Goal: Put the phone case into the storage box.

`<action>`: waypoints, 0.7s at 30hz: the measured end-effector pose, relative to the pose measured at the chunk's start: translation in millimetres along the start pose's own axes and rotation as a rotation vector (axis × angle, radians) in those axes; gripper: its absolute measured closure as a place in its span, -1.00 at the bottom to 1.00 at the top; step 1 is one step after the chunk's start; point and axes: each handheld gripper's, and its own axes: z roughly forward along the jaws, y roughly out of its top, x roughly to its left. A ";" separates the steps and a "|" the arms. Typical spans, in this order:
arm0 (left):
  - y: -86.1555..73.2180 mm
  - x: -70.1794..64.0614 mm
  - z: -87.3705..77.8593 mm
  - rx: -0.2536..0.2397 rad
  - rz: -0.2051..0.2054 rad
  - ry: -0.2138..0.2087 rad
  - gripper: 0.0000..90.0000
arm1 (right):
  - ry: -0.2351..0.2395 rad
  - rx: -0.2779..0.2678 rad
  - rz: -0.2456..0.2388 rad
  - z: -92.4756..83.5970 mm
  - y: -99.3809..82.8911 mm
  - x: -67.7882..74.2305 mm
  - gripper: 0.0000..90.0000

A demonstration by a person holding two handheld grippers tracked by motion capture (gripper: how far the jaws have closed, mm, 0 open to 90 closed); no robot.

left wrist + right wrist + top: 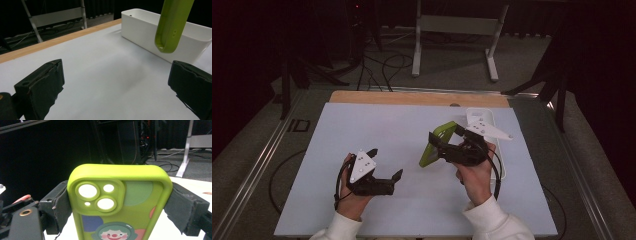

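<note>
Grippers work over a pale worktop (362, 125), and the white bin (484, 117) at its far right side serves as the landmark. Well to the left of the bin, the left gripper (384, 165) sits low over the bare worktop, its jaws spread wide with nothing between them; the left gripper view shows both black pads far apart over the plain surface.

Just left of the bin, touching neither it nor the worktop as far as the high view shows, is the phone case (437, 145). It is lime green, held up on end and leaning, its top tipped toward the bin. The left gripper view shows its narrow edge (172, 25) hanging in front of the bin's near wall (140, 32), with small holes near the rounded lower corner. The right gripper view shows its back (120, 202): rounded corners, a raised square camera block with two large round cut-outs and two small ones, and below it a printed cartoon clown face among coloured circles in muted green, blue and orange-red.

The right gripper (444, 145) is beside the bin's left wall, its jaws closed against the two long sides of the case, pads pressed flat to the green rim.
</note>
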 end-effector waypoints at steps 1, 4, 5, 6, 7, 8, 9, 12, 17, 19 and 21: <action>-0.5 1.1 -0.8 -0.002 0.001 0.003 -0.97 | -0.003 0.000 0.003 -0.2 0.3 -0.5 -0.66; -2.1 3.9 -3.2 -0.006 -0.001 0.009 -0.97 | -0.010 -0.001 0.001 -0.6 0.7 -2.9 -0.66; -2.1 3.9 -3.2 -0.006 -0.001 0.009 -0.97 | -0.010 -0.001 0.001 -0.6 0.7 -2.9 -0.66; -2.1 3.9 -3.2 -0.006 -0.001 0.009 -0.97 | -0.015 0.000 0.001 -0.7 0.9 -3.4 -0.66; -4.4 5.8 -4.8 -0.002 0.010 0.020 -0.97 | -0.019 -0.002 0.000 -0.9 1.2 -4.9 -0.66; -5.6 6.6 -5.2 -0.002 0.014 0.020 -0.97 | -0.020 -0.002 -0.003 -0.9 1.5 -5.7 -0.66; -6.9 7.3 -5.7 -0.002 0.010 0.018 -0.97 | -0.023 -0.002 -0.002 -1.2 1.9 -6.2 -0.66; -10.2 9.9 -8.2 -0.006 0.011 0.020 -0.98 | -0.031 -0.004 -0.004 -1.9 2.9 -8.2 -0.66; -13.9 14.9 -13.7 -0.010 0.008 0.030 -0.99 | -0.041 -0.006 0.000 -3.1 4.3 -11.2 -0.66; -15.9 17.1 -16.1 -0.013 0.004 0.033 -0.99 | -0.044 -0.006 -0.003 -3.1 4.6 -12.2 -0.66; -18.7 19.7 -18.1 -0.015 -0.002 0.029 -1.00 | -0.047 -0.004 -0.003 -3.4 5.1 -12.9 -0.66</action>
